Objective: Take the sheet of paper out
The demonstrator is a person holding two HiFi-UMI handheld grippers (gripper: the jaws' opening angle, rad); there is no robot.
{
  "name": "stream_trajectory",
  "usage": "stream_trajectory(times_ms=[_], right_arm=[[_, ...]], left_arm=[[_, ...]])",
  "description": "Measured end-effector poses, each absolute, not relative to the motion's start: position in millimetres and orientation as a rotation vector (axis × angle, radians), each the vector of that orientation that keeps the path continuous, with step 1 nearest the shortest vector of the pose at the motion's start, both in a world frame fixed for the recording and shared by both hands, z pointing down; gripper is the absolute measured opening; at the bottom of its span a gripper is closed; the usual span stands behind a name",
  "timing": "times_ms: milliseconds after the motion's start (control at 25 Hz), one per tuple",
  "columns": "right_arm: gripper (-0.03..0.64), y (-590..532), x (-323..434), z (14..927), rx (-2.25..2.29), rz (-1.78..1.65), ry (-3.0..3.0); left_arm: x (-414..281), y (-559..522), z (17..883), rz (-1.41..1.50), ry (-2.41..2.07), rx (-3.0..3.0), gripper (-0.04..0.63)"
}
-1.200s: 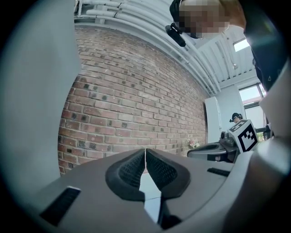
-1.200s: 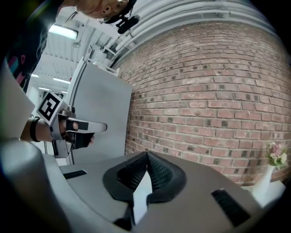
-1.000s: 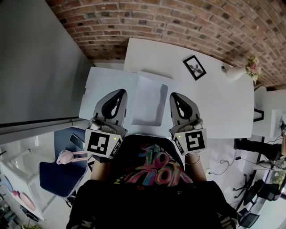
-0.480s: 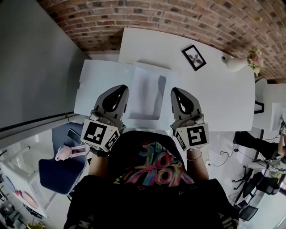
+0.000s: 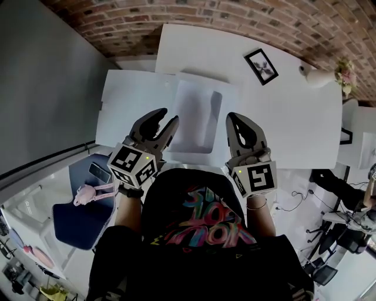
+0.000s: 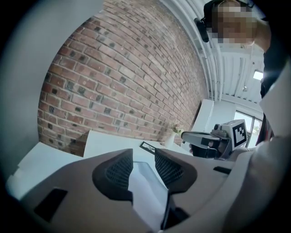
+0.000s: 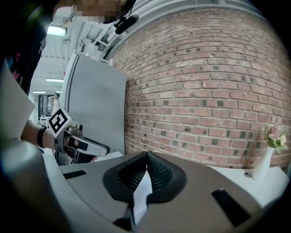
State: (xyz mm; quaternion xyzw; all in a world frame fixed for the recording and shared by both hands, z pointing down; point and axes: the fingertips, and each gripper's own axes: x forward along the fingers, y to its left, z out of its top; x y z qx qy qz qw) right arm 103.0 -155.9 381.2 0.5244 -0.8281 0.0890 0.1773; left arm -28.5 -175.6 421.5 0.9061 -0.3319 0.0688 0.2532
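Left claw (image 5: pixel 168 116) just spread open, nothing between its jaws, right claw (image 5: pixel 232 116) pressed together and empty; sheet of paper (image 5: pixel 197 114) lies flat on the desk (image 5: pixel 294 117) between them, so grab looks next.

Bright, even light; soft shadows; heavy fisheye warp; dark vignetted corners in gripper views.

It looks like a studio workroom dressed up as a homely corner. A bare brick wall (image 5: pixel 235 17) stands behind a white table (image 5: pixel 294 123) with a small framed picture (image 5: pixel 261 66) and a vase (image 5: pixel 317 77) of flowers. Nearby are dark office chairs (image 5: pixel 326 275) and trailing cables (image 5: pixel 291 207) (also a pink plush toy (image 5: pixel 88 193)).
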Motion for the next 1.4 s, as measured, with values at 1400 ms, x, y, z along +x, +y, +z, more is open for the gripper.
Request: stream_trajectory(times_ms=[1400], right_arm=[[0.015, -162, 97, 426, 1.481, 0.411, -2.345]], left_arm=[[-18, -180, 603, 0.492, -0.609, 2.023, 0.225]])
